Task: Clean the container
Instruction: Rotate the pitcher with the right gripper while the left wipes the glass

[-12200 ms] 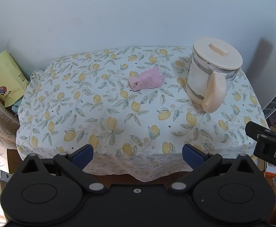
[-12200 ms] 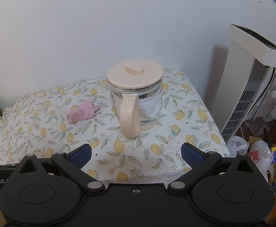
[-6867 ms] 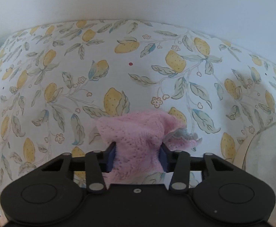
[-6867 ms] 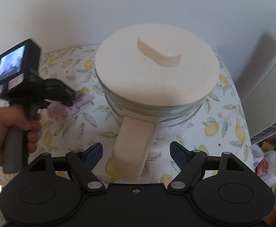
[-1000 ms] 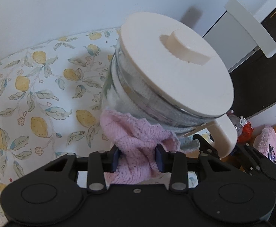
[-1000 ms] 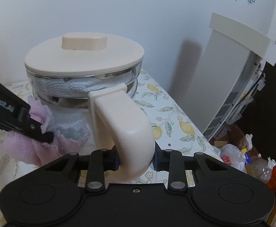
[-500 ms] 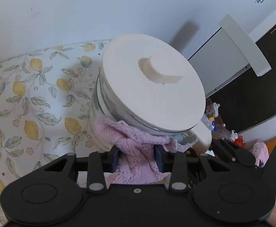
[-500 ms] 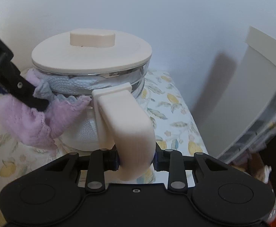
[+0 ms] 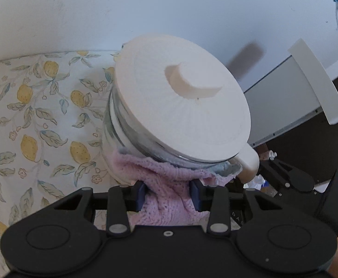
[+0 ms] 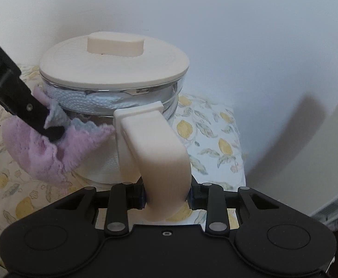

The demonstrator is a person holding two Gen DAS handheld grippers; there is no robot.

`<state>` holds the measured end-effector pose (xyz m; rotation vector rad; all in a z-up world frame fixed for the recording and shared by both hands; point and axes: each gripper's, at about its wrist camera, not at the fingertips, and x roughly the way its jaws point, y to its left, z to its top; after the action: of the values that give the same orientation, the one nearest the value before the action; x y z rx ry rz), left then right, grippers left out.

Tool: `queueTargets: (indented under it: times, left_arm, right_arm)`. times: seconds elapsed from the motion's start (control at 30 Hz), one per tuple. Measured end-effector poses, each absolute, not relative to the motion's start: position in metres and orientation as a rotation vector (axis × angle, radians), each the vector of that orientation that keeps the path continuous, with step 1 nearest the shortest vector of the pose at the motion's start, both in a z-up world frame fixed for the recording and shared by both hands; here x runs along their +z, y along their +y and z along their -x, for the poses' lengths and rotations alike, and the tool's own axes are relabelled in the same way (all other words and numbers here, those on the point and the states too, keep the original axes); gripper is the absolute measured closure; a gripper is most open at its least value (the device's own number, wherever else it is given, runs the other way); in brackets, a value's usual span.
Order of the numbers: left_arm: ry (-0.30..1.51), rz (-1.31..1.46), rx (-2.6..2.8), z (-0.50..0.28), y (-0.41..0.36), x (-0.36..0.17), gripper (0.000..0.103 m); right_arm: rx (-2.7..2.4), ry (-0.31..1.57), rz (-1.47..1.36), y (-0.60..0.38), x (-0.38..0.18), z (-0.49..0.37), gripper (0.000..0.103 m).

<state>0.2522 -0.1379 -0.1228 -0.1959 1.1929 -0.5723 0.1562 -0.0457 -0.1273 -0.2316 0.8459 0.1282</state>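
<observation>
Right gripper [image 10: 166,195] is clamped on the cream handle [image 10: 155,153] of the glass jug [image 10: 104,162]; both fingers press the handle's sides at its lower bend, w/ the handle arching up and fwd from the jaws to the jug's metal band. Jug sits straight ahead of the right gripper, cream lid [image 10: 114,62] on top, knob in the centre.

Left gripper [image 9: 168,192] is closed tight on a pink knit cloth [image 9: 166,185]; cloth bunches between the fingers and fans out fwd, pressed against the jug wall just under the lid rim. A pale blue-grey edge of the cloth shows to the right of the jaws, near the handle root. From the right wrist view the left gripper comes in from the left, its tip sunk in the cloth, cloth touching the glass left of the handle.

Jug looks tilted in the left wrist view; can't tell if its base touches the lemon-print tablecloth [image 9: 30,120]. White appliance [image 9: 303,97] stands beyond, right of the jug.
</observation>
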Motion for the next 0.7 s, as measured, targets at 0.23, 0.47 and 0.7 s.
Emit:
queueTargets:
  times: [0.23,0.47,0.7]
  left_arm:
    - [1.208,0.220,-0.500,-0.252,-0.148,-0.147,0.065]
    - [1.230,0.260,-0.448,-0.252,-0.152,-0.169,0.065]
    - [1.244,0.272,-0.422,-0.253,-0.157,-0.189,0.065]
  right_arm:
    - [0.212,0.826,0.260,-0.060,-0.133,-0.168,0.067]
    - [0.248,0.818,0.271,-0.068,-0.136,-0.172,0.067]
    - [0.247,0.800,0.258,-0.073,-0.142,-0.172,0.067]
